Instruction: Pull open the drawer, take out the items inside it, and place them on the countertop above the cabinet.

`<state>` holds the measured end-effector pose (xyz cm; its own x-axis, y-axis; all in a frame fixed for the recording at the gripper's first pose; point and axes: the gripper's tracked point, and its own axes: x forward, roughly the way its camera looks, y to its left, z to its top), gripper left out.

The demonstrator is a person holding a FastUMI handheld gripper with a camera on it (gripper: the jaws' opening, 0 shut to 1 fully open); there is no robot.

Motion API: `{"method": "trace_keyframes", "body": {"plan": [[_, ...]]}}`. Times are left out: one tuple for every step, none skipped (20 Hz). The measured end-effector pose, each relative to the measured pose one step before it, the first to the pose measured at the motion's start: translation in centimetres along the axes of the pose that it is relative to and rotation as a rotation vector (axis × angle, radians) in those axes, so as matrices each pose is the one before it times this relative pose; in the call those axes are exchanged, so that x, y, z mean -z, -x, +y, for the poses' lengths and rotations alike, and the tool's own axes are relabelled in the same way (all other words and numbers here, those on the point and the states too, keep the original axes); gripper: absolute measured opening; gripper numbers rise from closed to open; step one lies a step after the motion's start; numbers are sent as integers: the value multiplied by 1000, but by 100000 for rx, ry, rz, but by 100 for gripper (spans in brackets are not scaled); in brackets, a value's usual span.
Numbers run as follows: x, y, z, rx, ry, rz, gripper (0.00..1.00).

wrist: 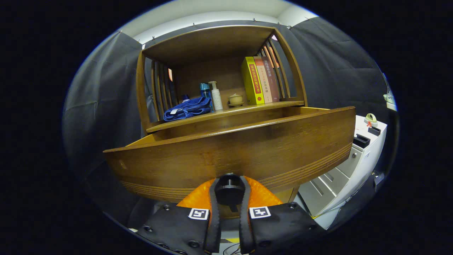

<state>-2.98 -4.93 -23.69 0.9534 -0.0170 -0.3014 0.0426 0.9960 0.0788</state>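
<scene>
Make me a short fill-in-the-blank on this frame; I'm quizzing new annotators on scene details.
1. The hand-held gripper has its fingers closed on the drawer's dark ____.
2. The drawer stands pulled ____.
3. On the countertop, the folded cloth is ____ in colour.
4. The books stand ____ beside the slatted side.

Missing words: knob; open; blue; upright

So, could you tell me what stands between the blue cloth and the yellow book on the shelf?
In the gripper view: a blue bottle, a white pump bottle and a small lidded cup.
</scene>
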Motion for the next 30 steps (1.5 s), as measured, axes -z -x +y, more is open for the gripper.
{"method": "trace_keyframes", "body": {"plan": [[433, 434, 3, -142, 374, 330, 28], [689, 147, -68, 85, -172, 1019, 28], [750, 47, -142, 179, -153, 1593, 28], [6, 133, 15, -358, -620, -1187, 28], [-334, -69, -65, 447, -674, 84, 29], [380, -4, 47, -102, 911, -769, 29], [-38, 2, -7, 35, 799, -892, 29], [145, -150, 9, -533, 485, 247, 33], [-167, 116, 43, -309, -137, -388, 38], [81, -42, 61, -543, 42, 505, 43], [-273, 63, 297, -1381, -785, -679, 52], [-598, 92, 297, -1856, -1635, -1961, 61], [-568, 234, 346, -1507, -1119, -1325, 71], [-952, 500, -72, 232, 258, -1306, 80], [-1160, 597, -232, 1190, 1085, -2203, 89], [-1714, 540, -32, 726, 1480, -2880, 98], [-2301, 864, 275, 187, 1761, -3048, 98], [-2308, 332, 21, 949, 2359, -1716, 98], [-2436, -68, -147, 1497, 3198, -460, 98], [-2445, -453, -134, 866, 3353, -69, 98], [-2563, -690, 60, -196, 2100, 497, 98], [-2373, -936, 356, -2061, 641, 369, 98], [-1902, -1731, 112, -740, 22, 993, 98], [-1394, -1296, -167, 149, 231, 2328, 98], [-1207, -1367, -158, 353, 570, 2919, 98], [-558, -1513, -361, 1293, 246, 4200, 98], [50, -1418, -53, 748, -713, 5664, 99], [615, -1368, 22, -101, -1483, 6301, 99], [987, -1631, 320, -272, -1575, 7568, 99], [1425, -1464, 247, -518, -1166, 7826, 99]]}}
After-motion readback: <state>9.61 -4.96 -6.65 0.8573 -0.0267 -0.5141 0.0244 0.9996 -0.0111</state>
